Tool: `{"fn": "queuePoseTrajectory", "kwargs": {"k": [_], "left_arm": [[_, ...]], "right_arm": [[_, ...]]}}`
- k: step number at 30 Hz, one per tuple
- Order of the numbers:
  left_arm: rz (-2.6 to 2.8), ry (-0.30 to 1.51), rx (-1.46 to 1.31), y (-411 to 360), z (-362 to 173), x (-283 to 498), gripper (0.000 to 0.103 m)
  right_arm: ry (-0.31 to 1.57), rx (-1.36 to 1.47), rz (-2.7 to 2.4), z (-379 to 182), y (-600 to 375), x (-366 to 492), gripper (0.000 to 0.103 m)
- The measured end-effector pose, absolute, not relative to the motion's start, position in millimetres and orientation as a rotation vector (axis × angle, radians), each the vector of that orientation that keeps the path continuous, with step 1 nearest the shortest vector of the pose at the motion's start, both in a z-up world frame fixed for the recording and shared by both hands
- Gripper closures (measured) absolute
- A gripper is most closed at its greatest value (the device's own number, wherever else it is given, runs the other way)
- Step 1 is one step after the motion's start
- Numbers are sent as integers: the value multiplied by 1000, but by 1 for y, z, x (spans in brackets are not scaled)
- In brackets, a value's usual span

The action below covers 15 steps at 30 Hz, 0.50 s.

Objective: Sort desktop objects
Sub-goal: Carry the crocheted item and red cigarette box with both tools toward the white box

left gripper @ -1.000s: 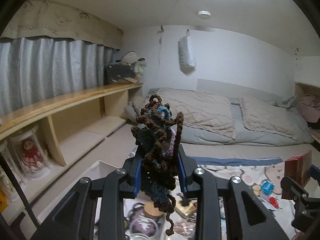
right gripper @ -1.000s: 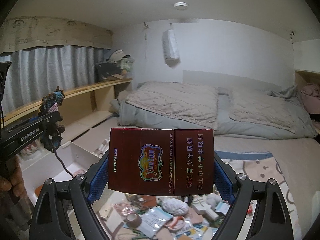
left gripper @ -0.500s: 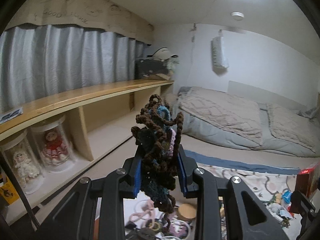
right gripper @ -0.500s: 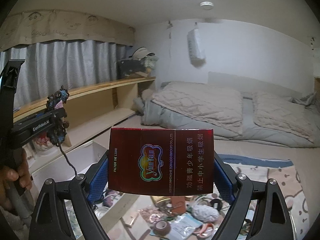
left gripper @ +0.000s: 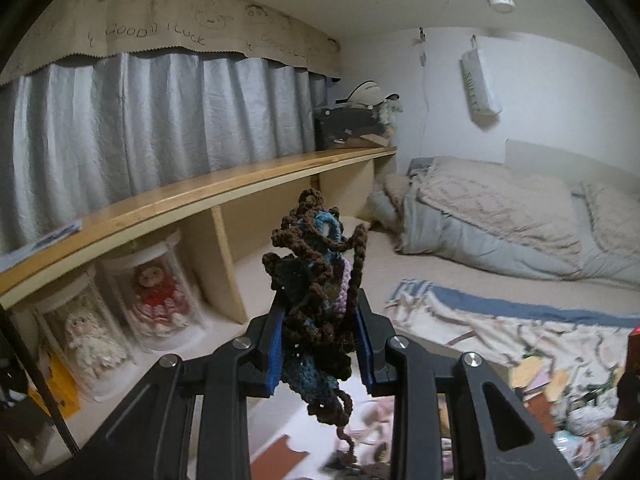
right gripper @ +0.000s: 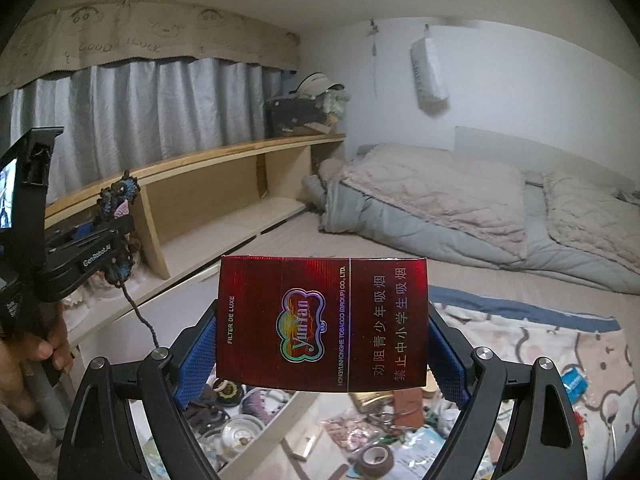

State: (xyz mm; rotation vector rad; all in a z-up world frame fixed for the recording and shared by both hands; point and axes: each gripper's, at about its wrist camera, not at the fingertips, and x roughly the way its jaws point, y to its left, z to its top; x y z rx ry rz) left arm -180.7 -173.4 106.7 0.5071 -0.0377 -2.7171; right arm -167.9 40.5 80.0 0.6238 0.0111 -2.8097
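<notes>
The left claw (left gripper: pixel 320 340) is clamped nearly closed on a tangled brown, blue and pink crocheted yarn piece (left gripper: pixel 316 296), held up before the long wooden shelf (left gripper: pixel 168 204). The right claw (right gripper: pixel 322 344) stands wide, gripping a dark red cigarette pack (right gripper: pixel 320 324) above scattered clutter (right gripper: pixel 376 436) and the bed (right gripper: pixel 460 208).

Red carton (right gripper: pixel 322 326): "YunYan", "FILTER DE LUXE". Valance (left gripper: pixel 160 32): "GOOD LUCK".

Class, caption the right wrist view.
Right gripper clamps a red cigarette pack; left gripper holds crochet yarn.

Grey curtain (left gripper: pixel 160 120), wooden shelf (left gripper: pixel 200 196), bed (right gripper: pixel 460 200)
</notes>
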Motion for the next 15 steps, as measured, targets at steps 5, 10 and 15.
{"fn": "queuePoseTrajectory", "kwargs": {"k": [5,10,15], "left_arm": [[-2669,-125,515,-187,92,-190,73],[-2637,-116,583,-199,77,-205,73],[-2613,-139,623,-201,65,-220,73]], "right_arm": [[15,675,-2757,70,27,-174,12],[35,732,-2696,59,14,-176,12],[59,769,-2650,50,2,-175,12]]}}
